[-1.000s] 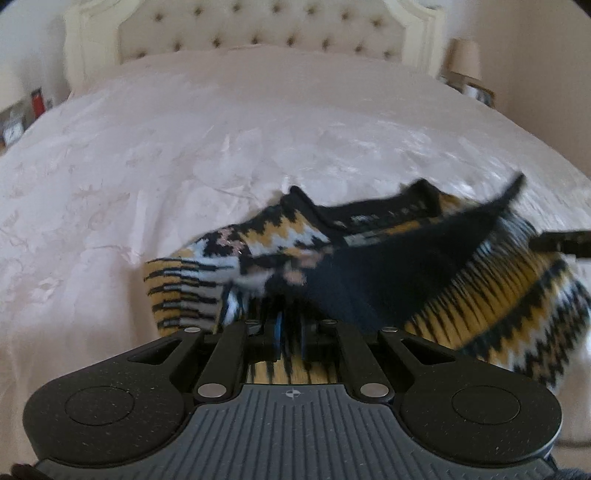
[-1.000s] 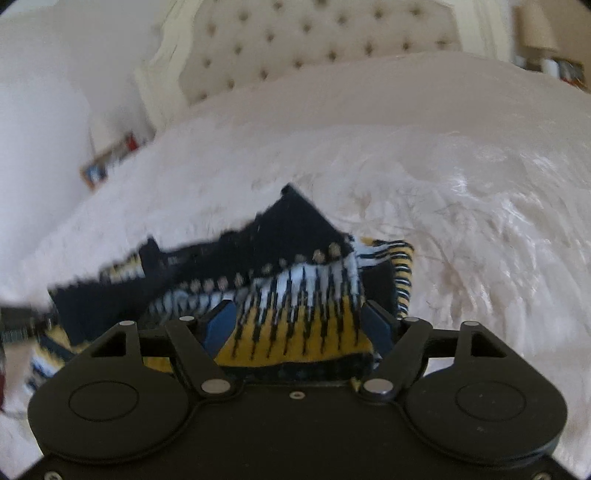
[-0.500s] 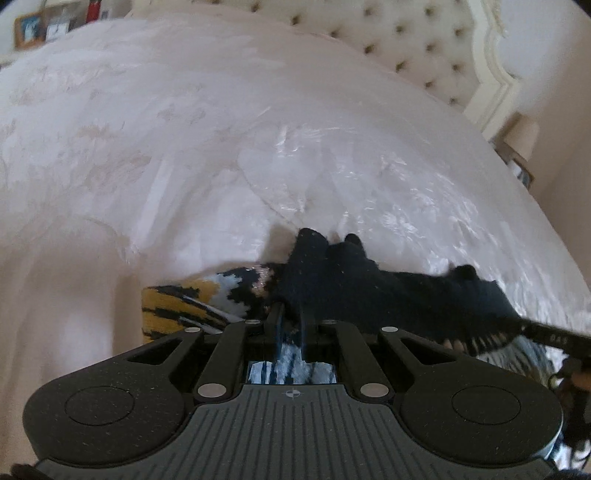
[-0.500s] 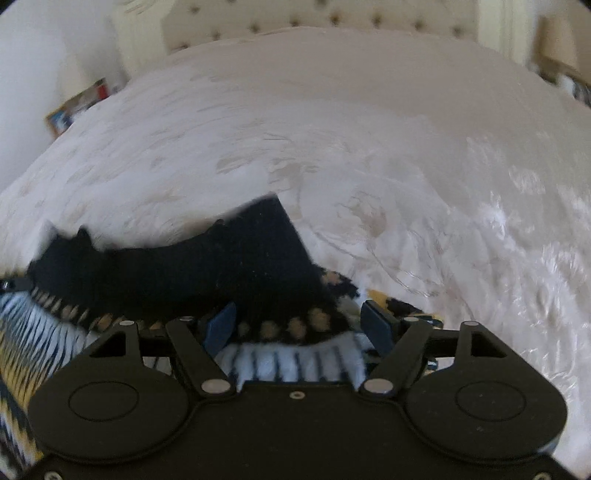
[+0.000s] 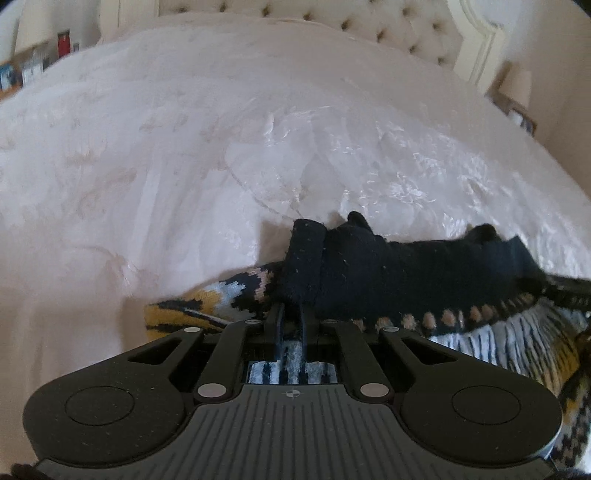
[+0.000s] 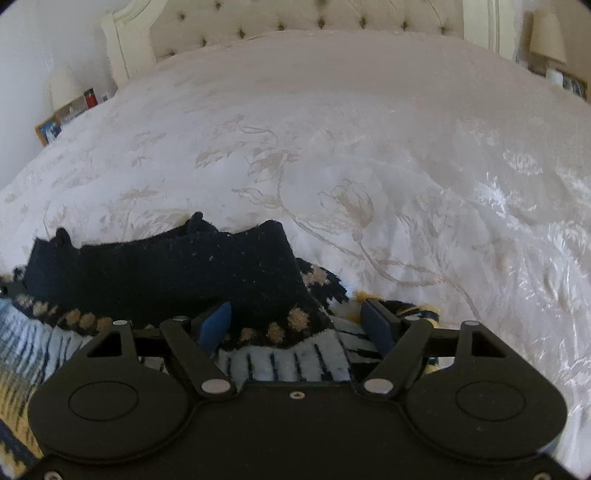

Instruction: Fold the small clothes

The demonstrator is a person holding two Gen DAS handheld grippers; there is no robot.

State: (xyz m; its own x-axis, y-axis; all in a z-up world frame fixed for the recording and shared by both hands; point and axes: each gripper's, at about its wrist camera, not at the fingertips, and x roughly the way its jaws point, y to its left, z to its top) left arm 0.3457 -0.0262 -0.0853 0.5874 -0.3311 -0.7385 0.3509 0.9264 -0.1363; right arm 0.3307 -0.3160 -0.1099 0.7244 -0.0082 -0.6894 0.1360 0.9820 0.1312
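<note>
A small knitted sweater, navy with yellow, white and tan patterns, lies partly folded on the white bedspread [image 5: 184, 166]. Its navy part [image 5: 388, 273] is folded over the patterned body [image 5: 517, 339]. My left gripper [image 5: 290, 317] is shut on the sweater's navy edge at its left end. In the right wrist view the same sweater [image 6: 166, 273] lies under my right gripper [image 6: 299, 325], whose jaws stand open over the folded edge without gripping it. The right gripper's tip also shows in the left wrist view [image 5: 565, 291].
The bed's tufted headboard [image 6: 332, 18] stands at the far end. A nightstand with a lamp [image 6: 546, 40] is at the far right and a shelf with framed pictures [image 6: 66, 114] at the far left. The floral bedspread [image 6: 369, 166] stretches ahead of the sweater.
Both grippers carried the navy part forward over the patterned body and lowered it. The sweater now lies flatter and the cameras look down more steeply. The right gripper stayed open throughout.
</note>
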